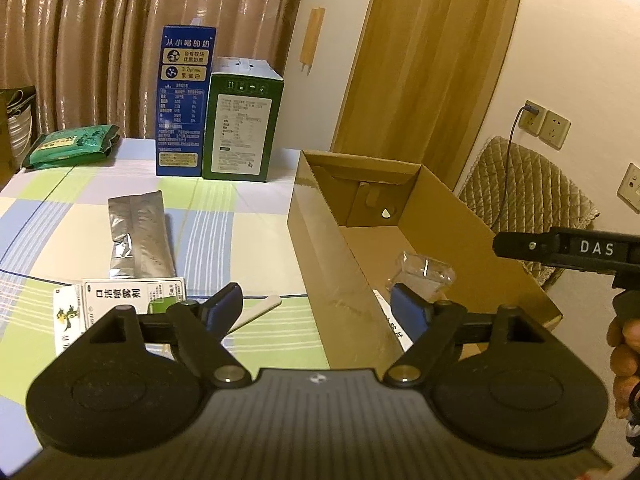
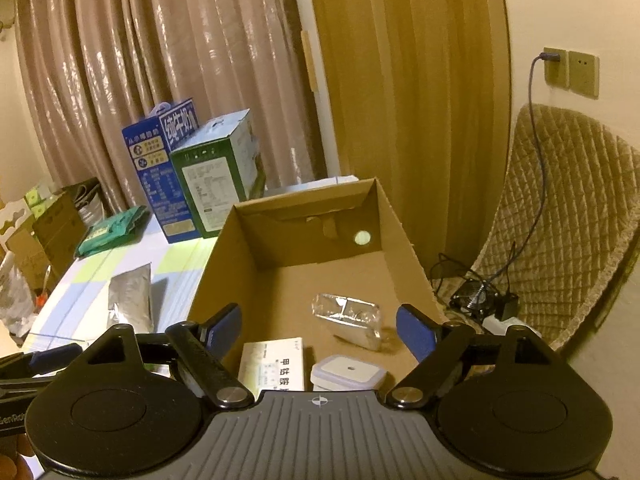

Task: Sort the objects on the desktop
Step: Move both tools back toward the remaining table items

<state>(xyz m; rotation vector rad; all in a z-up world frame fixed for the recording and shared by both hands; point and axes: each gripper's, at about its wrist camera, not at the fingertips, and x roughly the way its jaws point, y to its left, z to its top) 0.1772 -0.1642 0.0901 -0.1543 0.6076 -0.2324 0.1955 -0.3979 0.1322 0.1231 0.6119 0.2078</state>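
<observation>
I see both grippers, left (image 1: 316,312) and right (image 2: 319,330), spread wide, holding nothing; right hangs over the cardboard box (image 2: 280,276)

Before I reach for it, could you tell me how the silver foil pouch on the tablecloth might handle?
The silver foil pouch lies flat and creased, so it is probably light and floppy. Its glossy skin may slip between the pads.

I see the white printed medicine box (image 2: 276,364) partly covered by my right gripper's body, its label cut short. The white spray carton (image 1: 120,300) disappears behind my left gripper. The small print on the blue milk carton (image 1: 182,100) is unreadable.
</observation>
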